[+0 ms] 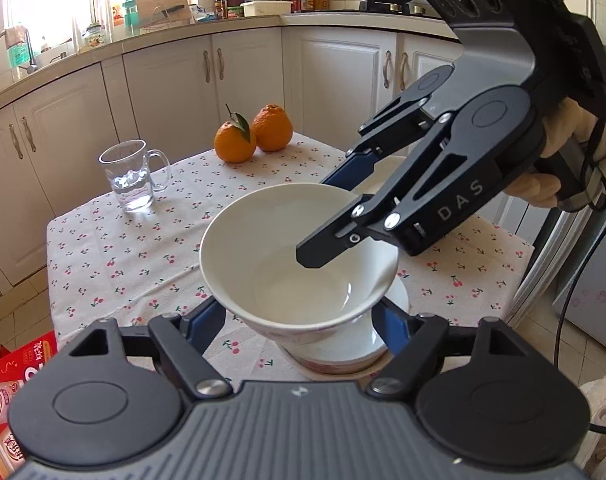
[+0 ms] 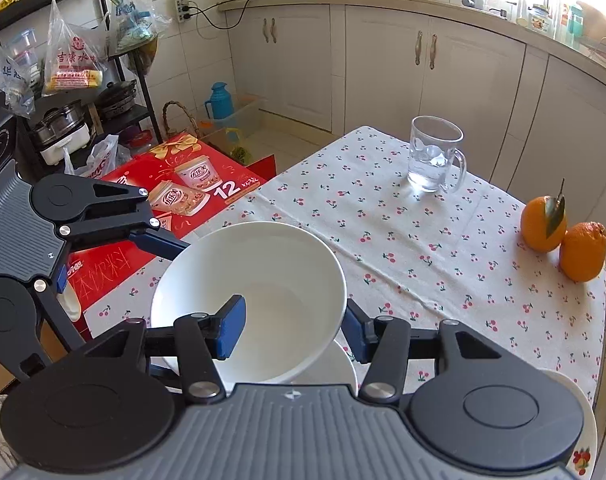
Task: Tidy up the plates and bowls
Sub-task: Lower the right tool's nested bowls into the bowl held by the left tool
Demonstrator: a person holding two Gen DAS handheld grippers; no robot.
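Note:
A large white bowl [image 1: 287, 256] sits tilted on top of a smaller bowl [image 1: 343, 354] near the table's front edge; it also shows in the right wrist view [image 2: 263, 276]. My right gripper [image 2: 293, 330] is open, with one blue pad inside the bowl and the other outside its rim; it shows from the side in the left wrist view [image 1: 323, 220]. My left gripper [image 1: 303, 328] is open, its blue fingers either side of the lower bowl. A white plate [image 2: 583, 420] with a fruit print lies at the table's right edge.
The table [image 2: 423, 248] has a cherry-print cloth. A glass mug [image 2: 435, 156] with water and two oranges [image 2: 563, 240] stand farther back. A red drinks carton [image 2: 175, 200] lies on the floor to the left. Kitchen cabinets surround the table.

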